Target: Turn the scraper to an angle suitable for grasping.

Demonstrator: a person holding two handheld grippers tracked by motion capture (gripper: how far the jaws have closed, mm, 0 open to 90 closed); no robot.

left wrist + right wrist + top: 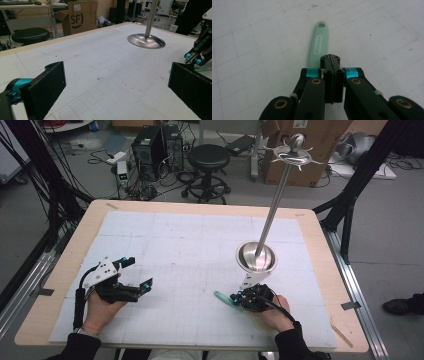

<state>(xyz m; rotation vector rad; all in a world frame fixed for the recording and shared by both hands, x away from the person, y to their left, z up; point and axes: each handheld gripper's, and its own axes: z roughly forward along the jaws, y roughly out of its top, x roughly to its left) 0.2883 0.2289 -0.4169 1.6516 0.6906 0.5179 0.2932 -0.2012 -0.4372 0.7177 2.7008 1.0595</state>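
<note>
Beneath right gripper [333, 65]: mint-green handle [319, 46], near end hidden under pressed-together jaws, so whether they pinch it is unclear; it lies on white mat [190, 245], pointing away. Left gripper [117, 85]: spread, holding nothing.

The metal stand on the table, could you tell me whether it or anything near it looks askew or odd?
Nothing looks damaged or spilled. The stand's pole appears to lean in the high view, likely just camera perspective; its round base sits flat on the mat. The right gripper is shut on a mint-green handle; the left gripper is open.
</note>
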